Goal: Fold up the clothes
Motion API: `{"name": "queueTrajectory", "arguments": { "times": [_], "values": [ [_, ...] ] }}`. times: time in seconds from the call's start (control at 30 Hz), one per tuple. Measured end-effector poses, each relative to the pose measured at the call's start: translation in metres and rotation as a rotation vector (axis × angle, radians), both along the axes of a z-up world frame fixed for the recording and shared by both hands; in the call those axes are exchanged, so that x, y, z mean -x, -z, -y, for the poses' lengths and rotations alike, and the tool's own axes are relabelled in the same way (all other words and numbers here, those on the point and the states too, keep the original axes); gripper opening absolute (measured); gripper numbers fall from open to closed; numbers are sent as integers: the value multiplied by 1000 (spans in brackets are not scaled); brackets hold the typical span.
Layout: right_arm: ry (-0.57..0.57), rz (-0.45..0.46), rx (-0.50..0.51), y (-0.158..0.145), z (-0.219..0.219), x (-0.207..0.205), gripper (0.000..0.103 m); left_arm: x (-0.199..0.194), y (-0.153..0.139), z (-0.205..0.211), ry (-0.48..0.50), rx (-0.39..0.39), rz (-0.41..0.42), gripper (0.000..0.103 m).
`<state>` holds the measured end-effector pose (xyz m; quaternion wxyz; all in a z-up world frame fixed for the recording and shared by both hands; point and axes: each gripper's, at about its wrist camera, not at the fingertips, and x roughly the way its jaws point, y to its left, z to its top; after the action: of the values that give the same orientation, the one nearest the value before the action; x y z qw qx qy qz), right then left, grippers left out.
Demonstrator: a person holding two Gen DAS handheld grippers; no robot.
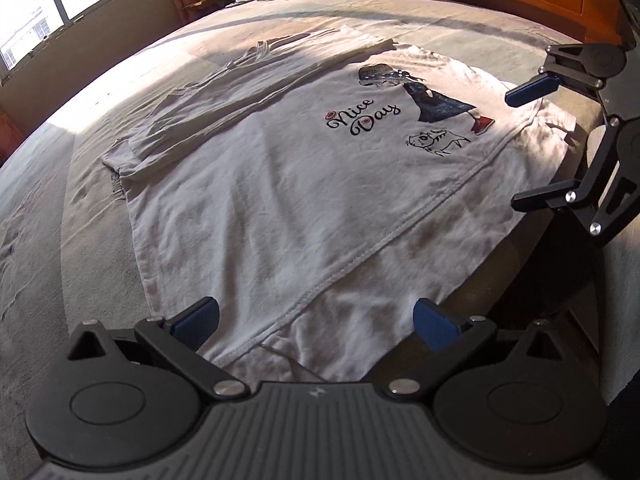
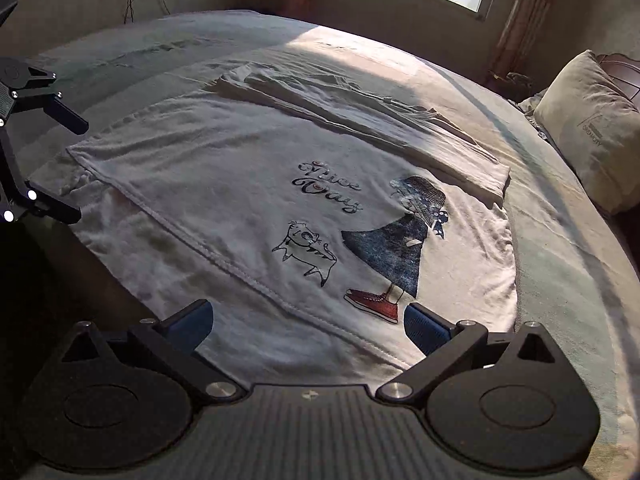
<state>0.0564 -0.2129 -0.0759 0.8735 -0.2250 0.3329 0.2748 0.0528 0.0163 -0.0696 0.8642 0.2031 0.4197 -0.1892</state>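
From my remote seat I read this as mid-fold: the white cotton T-shirt with the printed front (image 1: 280,184) lay spread on the grey-blue bed sheet (image 1: 48,216), its far side and sleeve already turned in as a long folded strip (image 1: 224,96), while the near edge, a stitched hem line (image 1: 360,256) with a second layer showing beyond it, was not yet folded over. Working from left to right, my left gripper (image 1: 316,318) hovered just above the near edge at the bottom end of the shirt, its blue pads spread wide with nothing between them; further right, my right gripper (image 2: 308,324) hung over the near edge beside the printed red shoe, its jaws likewise apart and empty. I judged the next move called for both grippers to drop together, pinch that near edge at two spaced points, lift it evenly and carry it across toward the folded strip, keeping the cloth taut so the print did not crease. The script on the chest read "Nice Day" (image 1: 362,118), beside a girl in a blue dress and a line-drawn cat. On the beige pillow (image 2: 592,132) at the right I made out "DREAMCITY".
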Motion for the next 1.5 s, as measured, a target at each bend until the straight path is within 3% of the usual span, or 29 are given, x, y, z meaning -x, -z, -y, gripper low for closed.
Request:
{"name": "queueTrajectory", "arguments": {
  "times": [0.13,0.27,0.43,0.63,0.97,1.23,1.5],
  "values": [
    [-176,62,119,5,-31,16,103,2,2,24,94,-5,-3,102],
    [-242,98,214,16,-50,22,103,3,11,42,156,-38,-3,102],
    [-167,185,253,11,-50,17,103,0,19,51,183,-69,28,102],
    [-114,189,187,-5,-38,7,103,-10,21,51,174,-81,50,102],
    [-255,141,226,12,-62,21,103,-22,11,36,100,-33,32,102],
    [-208,292,343,13,-70,23,103,-8,10,49,213,-43,21,102],
    [-147,291,263,-6,-59,15,103,-29,19,47,88,-90,99,102]
  ]
}}
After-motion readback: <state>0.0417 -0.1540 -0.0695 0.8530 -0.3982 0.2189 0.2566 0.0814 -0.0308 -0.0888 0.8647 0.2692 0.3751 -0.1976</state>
